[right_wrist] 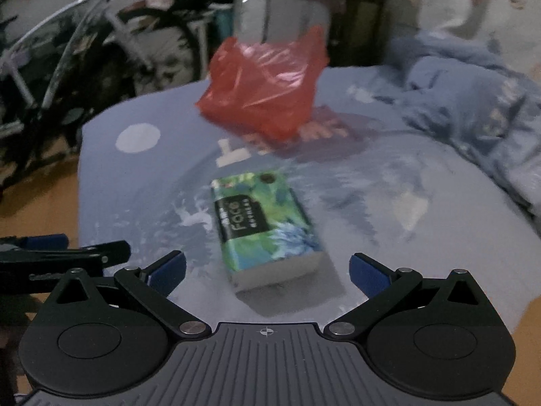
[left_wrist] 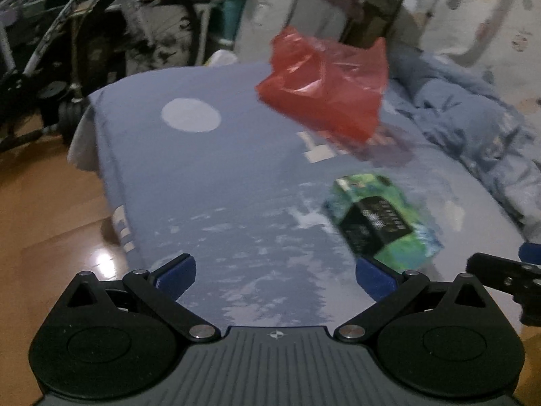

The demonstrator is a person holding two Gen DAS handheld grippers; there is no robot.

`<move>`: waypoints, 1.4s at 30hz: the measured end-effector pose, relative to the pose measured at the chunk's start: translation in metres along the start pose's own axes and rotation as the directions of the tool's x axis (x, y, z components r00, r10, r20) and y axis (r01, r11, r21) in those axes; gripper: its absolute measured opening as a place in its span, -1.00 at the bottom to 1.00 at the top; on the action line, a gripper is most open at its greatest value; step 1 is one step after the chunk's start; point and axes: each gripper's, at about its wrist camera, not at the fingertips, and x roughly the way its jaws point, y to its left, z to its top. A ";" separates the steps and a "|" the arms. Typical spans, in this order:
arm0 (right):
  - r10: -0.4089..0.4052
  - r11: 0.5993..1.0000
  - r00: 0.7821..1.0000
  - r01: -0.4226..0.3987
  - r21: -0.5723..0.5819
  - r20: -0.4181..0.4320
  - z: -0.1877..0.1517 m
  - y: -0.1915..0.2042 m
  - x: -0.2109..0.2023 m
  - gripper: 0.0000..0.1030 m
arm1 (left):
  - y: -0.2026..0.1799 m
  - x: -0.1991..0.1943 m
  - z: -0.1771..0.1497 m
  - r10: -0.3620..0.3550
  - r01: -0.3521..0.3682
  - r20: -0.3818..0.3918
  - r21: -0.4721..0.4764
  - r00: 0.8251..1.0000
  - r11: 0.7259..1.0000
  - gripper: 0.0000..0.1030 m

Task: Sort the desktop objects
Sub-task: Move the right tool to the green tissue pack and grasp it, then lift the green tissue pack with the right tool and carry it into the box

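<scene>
Green tissue pack [right_wrist: 265, 226], black label, lying flat | both tools spread, empty

We are looking at a blue bedsheet [left_wrist: 209, 182] that is covering the bed and carrying a pale round patch [left_wrist: 191, 115] near its far left corner, along with white blotchy printing [right_wrist: 368, 182] across its middle. A rumpled blue quilt [left_wrist: 473, 128] is lying bunched along the right side of the bed. A wooden floor [left_wrist: 44, 209] is showing to the left and is catching a bright glare. Beyond the bed's far edge we are seeing a dim clutter of curved metal tubes [right_wrist: 64, 44], blurred too much for us to name. A pale curtain [left_wrist: 490, 17] is hanging at the far right.
</scene>
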 end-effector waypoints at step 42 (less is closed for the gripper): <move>0.091 0.993 0.993 -0.097 -0.074 -0.075 -0.022 -0.016 0.115 0.95 | 0.022 0.047 -0.021 0.030 -0.043 -0.146 -0.086 0.989 0.995 1.00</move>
